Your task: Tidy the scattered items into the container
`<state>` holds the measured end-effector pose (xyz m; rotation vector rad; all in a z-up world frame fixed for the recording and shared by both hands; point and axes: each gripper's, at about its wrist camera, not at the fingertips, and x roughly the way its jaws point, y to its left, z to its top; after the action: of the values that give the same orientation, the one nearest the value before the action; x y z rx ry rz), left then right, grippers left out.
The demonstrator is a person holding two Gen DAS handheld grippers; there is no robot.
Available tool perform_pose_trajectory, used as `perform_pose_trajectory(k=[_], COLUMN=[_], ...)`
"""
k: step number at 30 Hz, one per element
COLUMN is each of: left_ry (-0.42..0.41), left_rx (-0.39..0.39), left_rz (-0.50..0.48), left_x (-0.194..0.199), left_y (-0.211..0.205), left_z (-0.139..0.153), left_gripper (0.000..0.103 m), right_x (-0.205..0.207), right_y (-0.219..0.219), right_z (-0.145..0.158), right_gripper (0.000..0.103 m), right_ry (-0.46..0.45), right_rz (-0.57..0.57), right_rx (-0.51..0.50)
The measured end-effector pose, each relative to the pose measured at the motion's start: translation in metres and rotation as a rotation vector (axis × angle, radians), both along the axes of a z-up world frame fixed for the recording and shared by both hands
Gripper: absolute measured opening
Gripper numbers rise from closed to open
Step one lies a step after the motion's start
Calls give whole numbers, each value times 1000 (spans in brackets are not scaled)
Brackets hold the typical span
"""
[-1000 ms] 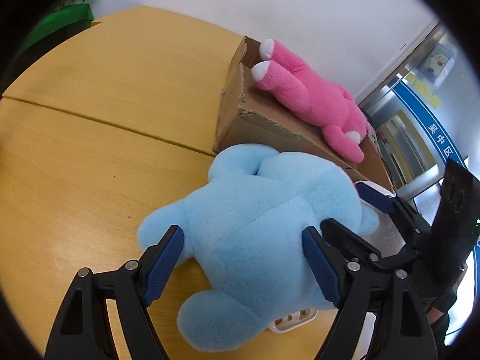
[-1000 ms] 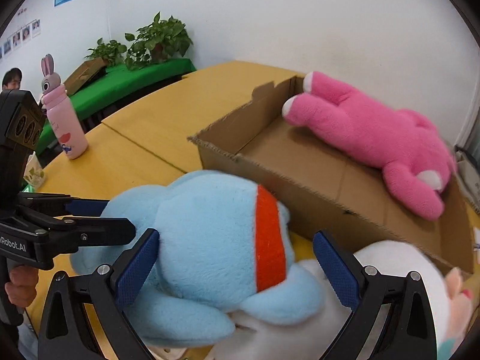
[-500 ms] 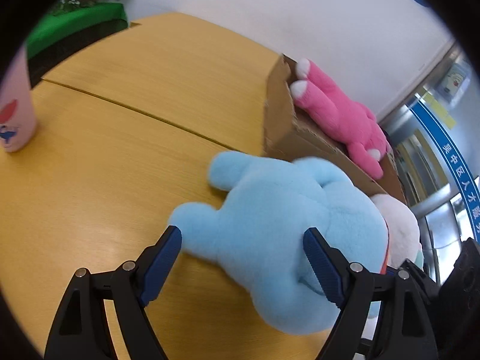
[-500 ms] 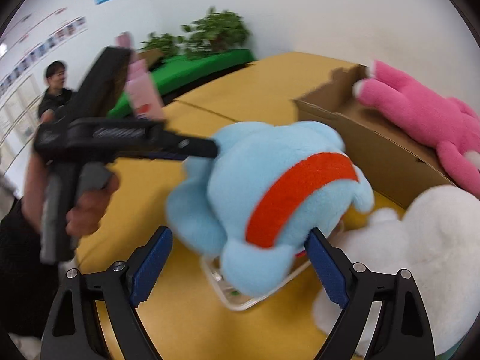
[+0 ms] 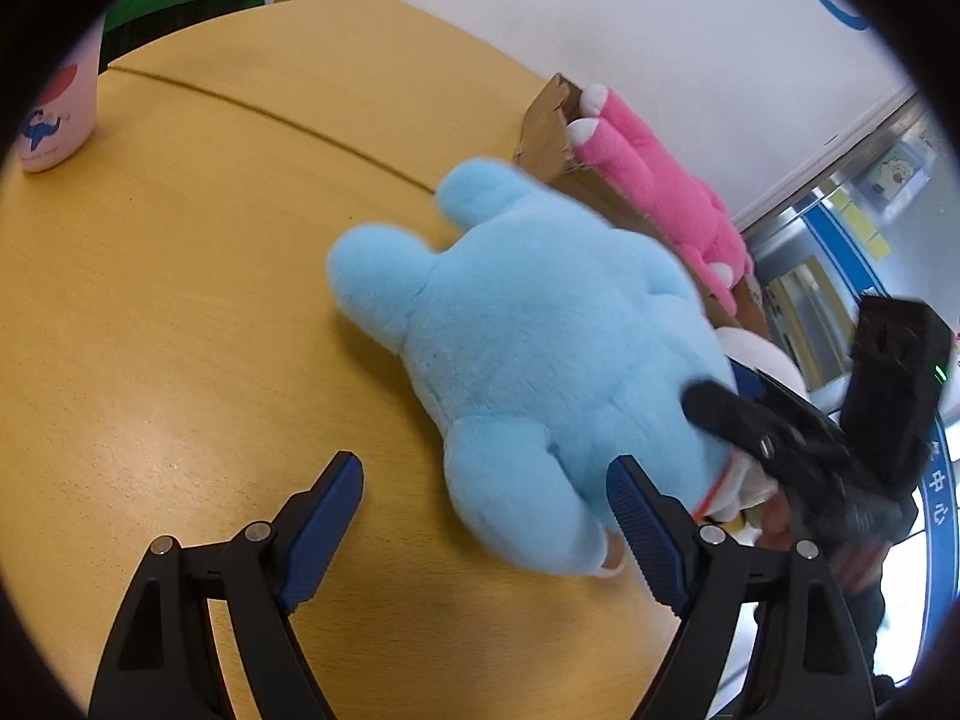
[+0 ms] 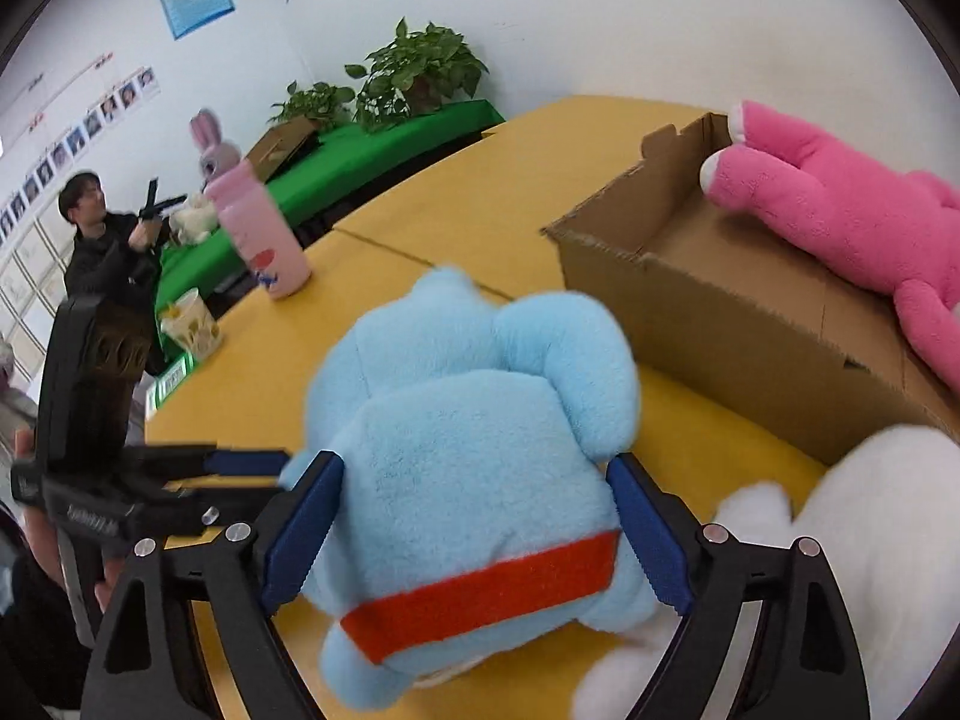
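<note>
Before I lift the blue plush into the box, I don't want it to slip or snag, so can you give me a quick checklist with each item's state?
1. Right gripper around the blue plush: ok, a pad on each side of its body.
2. Grip firm enough to lift: cannot tell, the pads touch the fur but squeeze is unclear.
3. Left gripper clear of the plush: not ok, open, one pad against the plush's edge.
4. Room in the box: ok, near end bare; pink plush fills the far side.
5. White plush out of the way: not ok, it presses against the blue one.
</note>
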<state>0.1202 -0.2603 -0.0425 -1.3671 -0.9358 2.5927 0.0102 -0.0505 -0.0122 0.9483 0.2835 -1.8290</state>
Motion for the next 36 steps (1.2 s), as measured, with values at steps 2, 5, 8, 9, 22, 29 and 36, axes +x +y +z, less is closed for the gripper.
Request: perform_pose_trajectory(k=[2, 5, 8, 9, 22, 29, 36], left_ry=[3, 13, 12, 13, -13, -113, -124], left_rx=[5, 11, 14, 17, -5, -67, -117], left_rz=[15, 49, 69, 70, 10, 19, 19], left_x=[-3, -4, -6, -6, -17, -30, -41], left_y=[-6, -19, -32, -35, -10, -13, -13], left_z=[-2, -1, -1, 0, -4, -18, -20], left_gripper=[84, 84, 80, 80, 67, 33, 20], right_x=[18, 38, 49, 50, -62, -74, -61], right_y=[4, 13, 22, 24, -13, -13, -6], right_z=[-5, -5, 5, 11, 13, -16, -19], right_gripper=[93, 93, 92, 92, 87, 85, 83], right_ry=[-22, -45, -55, -28, 110, -12, 9], right_rz=[10, 39, 87, 83, -105, -84, -27], right_rx=[16, 21, -13, -20, 208, 229, 269])
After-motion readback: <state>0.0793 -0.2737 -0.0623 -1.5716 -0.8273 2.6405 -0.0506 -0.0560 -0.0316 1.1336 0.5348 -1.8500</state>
